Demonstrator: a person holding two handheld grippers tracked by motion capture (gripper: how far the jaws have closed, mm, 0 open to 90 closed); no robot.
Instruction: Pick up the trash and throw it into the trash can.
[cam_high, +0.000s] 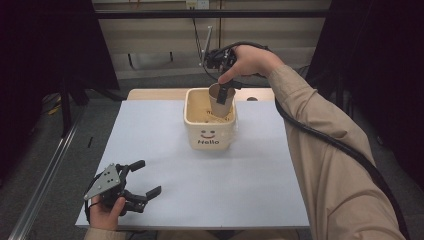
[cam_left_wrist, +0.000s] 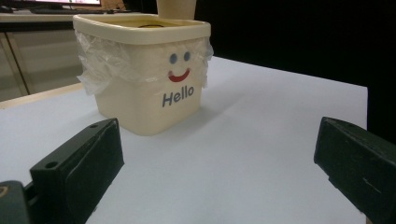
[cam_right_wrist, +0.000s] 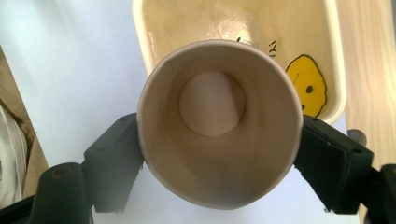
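Right gripper (cam_right_wrist: 219, 154) clamps paper cup (cam_right_wrist: 218, 123) by sides, holds it upright above cream tub (cam_high: 210, 122), likely for dropping it inside. Left gripper (cam_high: 142, 180) rests released on table (cam_high: 250, 185), idle.

A pale blue-white rectangular tabletop (cam_high: 165, 150) stands on grey floor (cam_high: 35, 150). Beyond it runs a beige panelled wall (cam_high: 150, 40), flanked by dark black curtains (cam_high: 45, 45).
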